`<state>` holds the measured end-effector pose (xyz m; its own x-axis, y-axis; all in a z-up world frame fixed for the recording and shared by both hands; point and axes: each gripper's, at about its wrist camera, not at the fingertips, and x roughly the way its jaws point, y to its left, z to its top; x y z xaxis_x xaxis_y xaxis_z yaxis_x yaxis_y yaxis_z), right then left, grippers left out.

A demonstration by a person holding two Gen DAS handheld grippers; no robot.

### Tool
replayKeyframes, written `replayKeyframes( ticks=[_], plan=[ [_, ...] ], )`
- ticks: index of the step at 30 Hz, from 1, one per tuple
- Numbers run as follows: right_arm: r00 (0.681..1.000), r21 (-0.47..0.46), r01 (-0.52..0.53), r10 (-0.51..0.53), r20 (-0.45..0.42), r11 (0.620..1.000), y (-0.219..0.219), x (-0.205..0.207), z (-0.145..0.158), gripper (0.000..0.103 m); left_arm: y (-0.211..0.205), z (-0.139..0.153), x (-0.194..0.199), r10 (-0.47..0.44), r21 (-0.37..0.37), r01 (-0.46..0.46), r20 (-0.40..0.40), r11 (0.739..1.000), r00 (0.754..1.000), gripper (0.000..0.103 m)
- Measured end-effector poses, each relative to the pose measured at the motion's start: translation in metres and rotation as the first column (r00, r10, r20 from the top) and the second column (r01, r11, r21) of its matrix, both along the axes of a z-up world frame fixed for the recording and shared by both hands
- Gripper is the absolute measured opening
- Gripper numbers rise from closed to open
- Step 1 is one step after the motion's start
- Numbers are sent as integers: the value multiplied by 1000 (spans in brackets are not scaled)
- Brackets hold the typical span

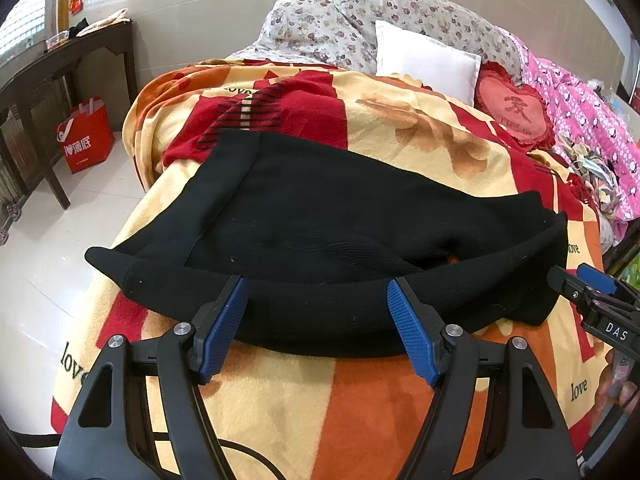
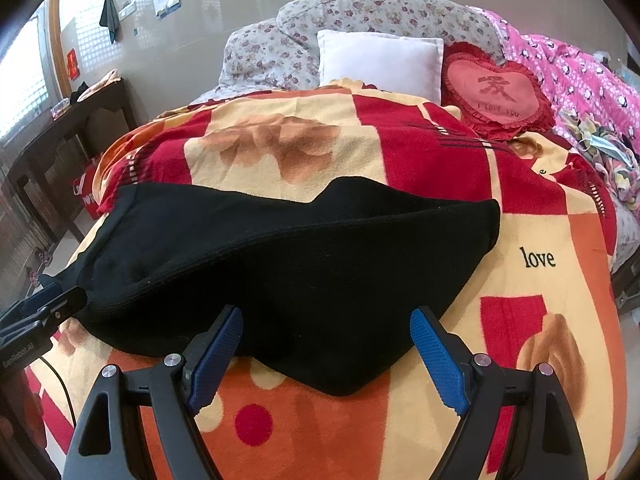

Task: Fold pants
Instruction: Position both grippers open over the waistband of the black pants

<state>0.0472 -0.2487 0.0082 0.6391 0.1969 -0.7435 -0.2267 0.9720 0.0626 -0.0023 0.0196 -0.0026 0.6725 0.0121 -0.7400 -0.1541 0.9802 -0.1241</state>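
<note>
Black knit pants (image 1: 340,208) lie folded across a red, orange and cream blanket (image 1: 320,408) on a bed. Their thick folded edge runs along the near side. My left gripper (image 1: 316,300) is open, its blue pads to either side of that near edge, just at the fabric. In the right wrist view the pants (image 2: 280,264) taper to a corner at the near right. My right gripper (image 2: 326,320) is open too, with its tips at the cloth's near edge. Each gripper shows at the edge of the other's view: the right gripper (image 1: 580,284), the left gripper (image 2: 52,300).
A white pillow (image 2: 380,60), a red heart cushion (image 2: 496,92), floral bedding (image 1: 320,28) and a pink quilt (image 1: 580,112) lie at the far end of the bed. A dark wooden table (image 1: 60,72) and a red bag (image 1: 84,136) stand on the tiled floor at left.
</note>
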Motion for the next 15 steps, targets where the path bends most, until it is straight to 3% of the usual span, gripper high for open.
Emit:
replayKeyframes(
  ticks=[9,13,15],
  plan=[
    [999,-49,-4,1,-46,999,3,0,1,85,3,2,-5,15,-5,-15,-3,1000,1000,73],
    [1000,-98,-4,5,4,995,6,-2,0,85,4,2,-6,17,4,-17,-5,1000,1000,73],
    [1000,-37,-1,1,3,999,4,-2,2,85,6,2,-6,21,3,-21,-7,1000,1000,73]
  ],
)
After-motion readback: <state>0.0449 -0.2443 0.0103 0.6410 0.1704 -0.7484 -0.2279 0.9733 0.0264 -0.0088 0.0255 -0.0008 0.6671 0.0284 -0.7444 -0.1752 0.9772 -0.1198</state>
